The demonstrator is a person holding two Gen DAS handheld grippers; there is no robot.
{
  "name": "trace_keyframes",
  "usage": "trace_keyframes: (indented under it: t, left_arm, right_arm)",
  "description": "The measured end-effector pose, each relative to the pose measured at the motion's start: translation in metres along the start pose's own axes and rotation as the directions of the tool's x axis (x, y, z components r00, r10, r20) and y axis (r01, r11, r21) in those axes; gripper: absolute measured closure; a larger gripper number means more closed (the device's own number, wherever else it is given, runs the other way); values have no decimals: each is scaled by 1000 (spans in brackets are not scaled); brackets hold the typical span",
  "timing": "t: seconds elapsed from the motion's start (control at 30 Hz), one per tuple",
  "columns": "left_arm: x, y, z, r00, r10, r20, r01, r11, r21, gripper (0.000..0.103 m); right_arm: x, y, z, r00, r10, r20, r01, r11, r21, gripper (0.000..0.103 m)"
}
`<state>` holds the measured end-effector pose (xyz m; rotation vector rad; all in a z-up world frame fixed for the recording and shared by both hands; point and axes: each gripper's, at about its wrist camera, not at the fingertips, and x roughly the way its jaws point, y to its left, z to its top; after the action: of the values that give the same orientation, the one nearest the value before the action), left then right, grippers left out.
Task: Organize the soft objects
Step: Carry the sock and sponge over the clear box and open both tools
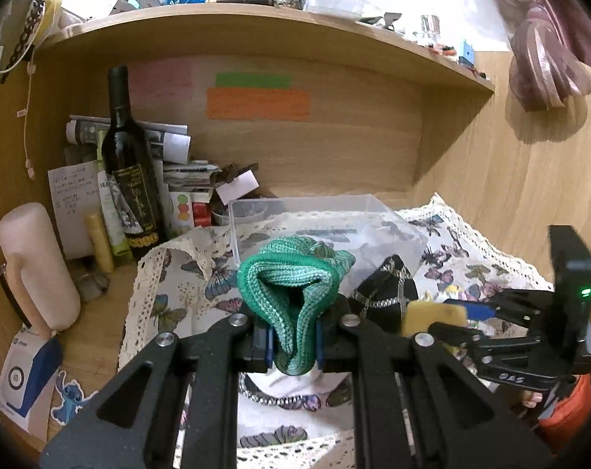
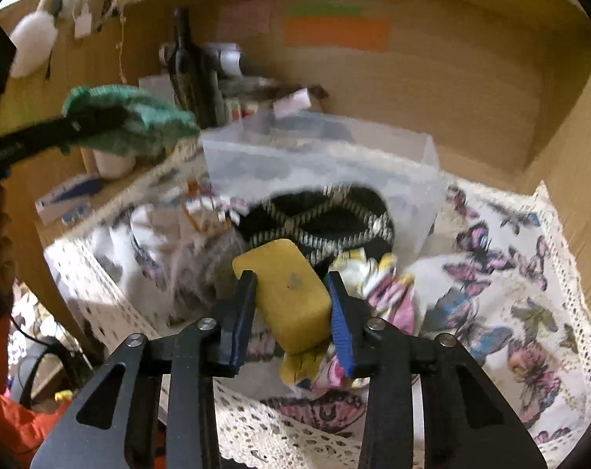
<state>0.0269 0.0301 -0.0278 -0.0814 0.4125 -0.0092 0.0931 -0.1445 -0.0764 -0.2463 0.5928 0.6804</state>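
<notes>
Butterfly cloth (image 2: 522, 312) is lying beneath; right gripper (image 2: 291, 305) is clamping a yellow sponge (image 2: 287, 293), left gripper (image 1: 293, 340) squeezing green knit fabric (image 1: 291, 285) at twelve o'clock.

Wooden desk alcove (image 1: 334, 148) here, lit brightly from above, a crowded shelf (image 1: 256, 27) across its top. Orange and green paper strips (image 1: 258, 95) sit on the back panel. A pink curtain (image 1: 537, 47) hangs at the right edge.

Warm light, motion-blurred right view.
</notes>
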Motion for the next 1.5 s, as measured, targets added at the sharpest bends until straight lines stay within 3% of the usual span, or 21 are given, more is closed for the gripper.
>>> trace_keyframes:
  t: [0.3, 0.57, 0.83, 0.97, 1.17, 1.23, 1.3, 1.33, 1.4, 1.5]
  left_arm:
    - [15, 2, 35, 998, 50, 48, -52, 998, 28, 89]
    - [52, 4, 69, 998, 56, 13, -56, 997, 48, 89]
    - [115, 8, 77, 992, 28, -125, -23, 999, 40, 89]
    - [153, 11, 70, 975, 14, -222, -6, 999, 36, 89]
    - [190, 13, 55, 946, 3, -324, 10, 999, 40, 88]
    - [197, 11, 50, 935, -8, -354, 24, 999, 43, 84]
    - [202, 9, 46, 921, -34, -387, 51, 998, 35, 63]
    - [200, 8, 46, 920, -45, -390, 62, 998, 30, 59]
    - [195, 5, 46, 925, -45, -377, 63, 997, 34, 45]
    - [179, 2, 52, 944, -28, -328, 53, 996, 67, 35]
  right_arm:
    - [-25, -2, 51, 984, -39, 173, 43, 999, -18, 70]
    - [-15, -19, 101, 972, -84, 222, 85, 996, 7, 70]
    - [37, -52, 126, 989, -106, 100, 102, 994, 45, 70]
    - [71, -66, 124, 995, -100, -7, 100, 994, 42, 70]
    - [111, -77, 119, 985, -75, -154, 77, 997, 11, 70]
    - [121, -77, 117, 979, -65, -193, 67, 998, 5, 67]
    - [127, -78, 115, 974, -62, -218, 63, 998, -2, 64]
    - [127, -78, 113, 972, -70, -224, 70, 997, -9, 58]
    - [123, -77, 113, 973, -87, -214, 85, 996, -17, 48]
    - [110, -76, 117, 979, -104, -173, 103, 995, -18, 43]
